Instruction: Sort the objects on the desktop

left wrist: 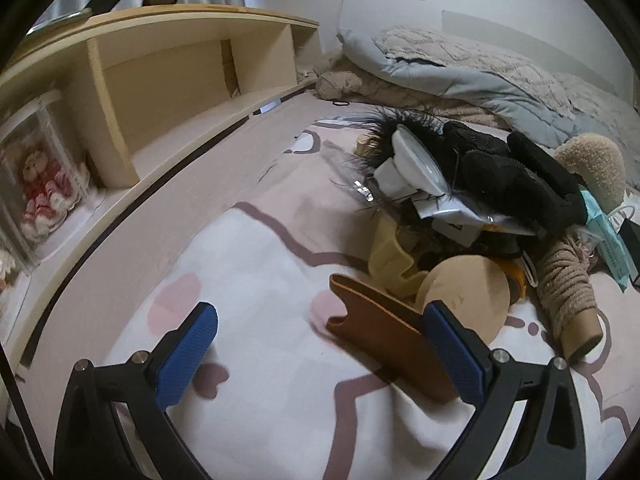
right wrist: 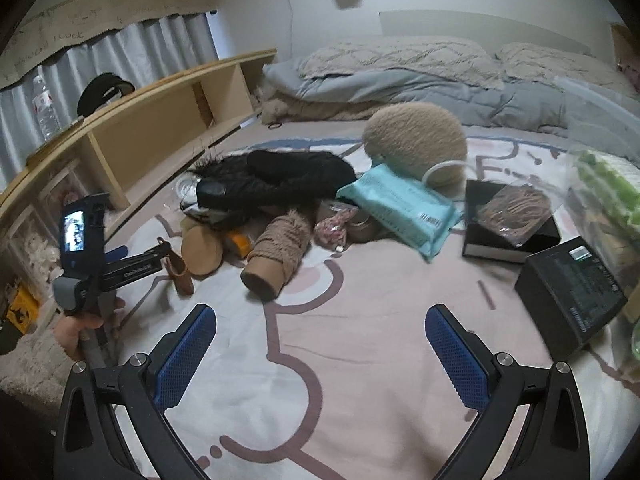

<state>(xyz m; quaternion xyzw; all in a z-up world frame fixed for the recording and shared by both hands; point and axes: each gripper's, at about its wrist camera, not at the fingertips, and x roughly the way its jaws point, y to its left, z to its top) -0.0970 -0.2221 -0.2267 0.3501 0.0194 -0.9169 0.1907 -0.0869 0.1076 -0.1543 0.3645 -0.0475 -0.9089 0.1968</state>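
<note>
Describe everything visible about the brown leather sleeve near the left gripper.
The brown leather sleeve is a flat, tan-orange pouch, apparently leather, with a stitched edge and a notched open end. It lies flat on the pink-and-white bedspread, at the near edge of the clutter, beside a round tan disc. The open left gripper straddles it; the right finger's blue pad overlaps its edge, contact unclear.

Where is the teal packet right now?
In the right wrist view the teal packet lies right of centre on the bed, leaning over the pile between the fluffy beige ball and the black book.
</note>
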